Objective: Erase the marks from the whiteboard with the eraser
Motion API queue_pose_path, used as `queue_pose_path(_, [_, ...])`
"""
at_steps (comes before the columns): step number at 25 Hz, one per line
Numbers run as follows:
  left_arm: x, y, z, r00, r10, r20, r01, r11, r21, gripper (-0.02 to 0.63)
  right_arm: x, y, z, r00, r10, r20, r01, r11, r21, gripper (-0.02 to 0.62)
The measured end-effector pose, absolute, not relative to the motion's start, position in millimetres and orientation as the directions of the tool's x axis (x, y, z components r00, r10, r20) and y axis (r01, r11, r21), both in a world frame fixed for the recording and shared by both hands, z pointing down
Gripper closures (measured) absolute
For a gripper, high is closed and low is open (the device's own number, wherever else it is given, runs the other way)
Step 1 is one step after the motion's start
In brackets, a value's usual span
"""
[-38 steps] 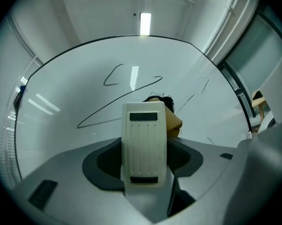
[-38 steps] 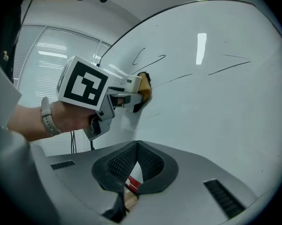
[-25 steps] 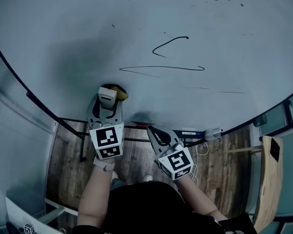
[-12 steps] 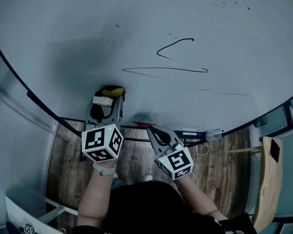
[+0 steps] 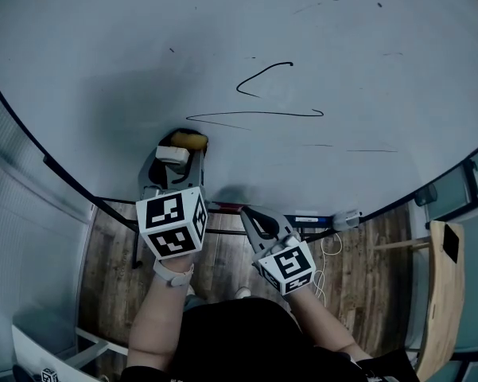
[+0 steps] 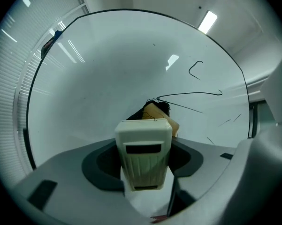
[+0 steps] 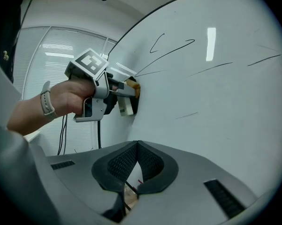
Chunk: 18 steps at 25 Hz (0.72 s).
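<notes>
At the lower left of the whiteboard, at about 8 o'clock from the black marks, I have my left gripper clamped on the eraser. Its tan and dark end sits against the board, just beside the left tip of the long line. My right gripper hangs at 5 o'clock from the left one, below the board's lower edge, its jaws pressed together.

Left gripper | I have lifted it, cube rolled | eraser now closer under long line, left end.
</notes>
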<state>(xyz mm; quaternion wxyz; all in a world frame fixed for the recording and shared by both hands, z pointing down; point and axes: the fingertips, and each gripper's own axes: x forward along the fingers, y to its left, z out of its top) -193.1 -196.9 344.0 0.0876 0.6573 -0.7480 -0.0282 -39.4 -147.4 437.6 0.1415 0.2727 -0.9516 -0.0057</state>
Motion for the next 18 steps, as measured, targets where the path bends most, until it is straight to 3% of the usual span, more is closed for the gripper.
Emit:
queue_pose_path(4, [-190.2, -198.4, 333.4, -0.134, -0.981, 0.142, -0.984, 0.149, 0.100, 0.339, -31.9, -151.3, 433.3, -0.811, -0.523, 0.261, -0.520, 0.850, 0.088, 0.568])
queue_pose_path(18, [-143.2, -208.2, 242.9, -0.117, -0.993, 0.004, -0.990, 0.117, -0.073, 0.339, -13.0, -158.4, 418.9, -0.828, -0.514, 0.224, -0.510, 0.856, 0.079, 0.568])
